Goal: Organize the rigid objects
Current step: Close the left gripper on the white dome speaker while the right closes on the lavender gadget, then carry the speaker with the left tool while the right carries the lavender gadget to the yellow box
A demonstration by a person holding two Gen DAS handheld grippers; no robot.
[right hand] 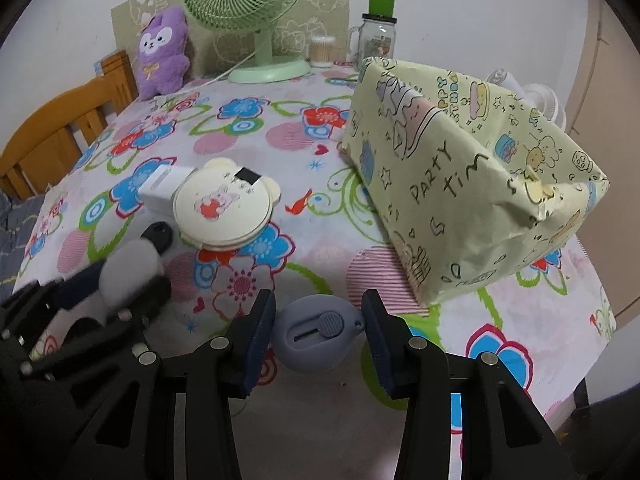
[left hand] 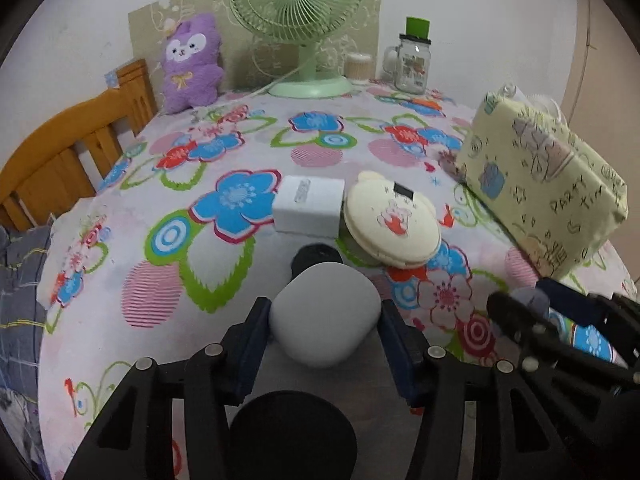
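Floral tablecloth [right hand: 320,240] — mint-green fan [right hand: 244,8]

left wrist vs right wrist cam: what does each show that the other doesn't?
Left wrist only: the far face of the white box, unobstructed, and the black base beyond the grey rounded object.

Right wrist only: the grey slider-topped object clamped in the right gripper, and a white fan behind the wrapped box.

Both: round bear-eared case, green fan, purple plush.

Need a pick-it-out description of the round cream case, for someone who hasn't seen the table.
Start at the green fan and come toward the camera across the floral cloth. The cream case leans on a white box; only it is round, with ears and a bunny print.
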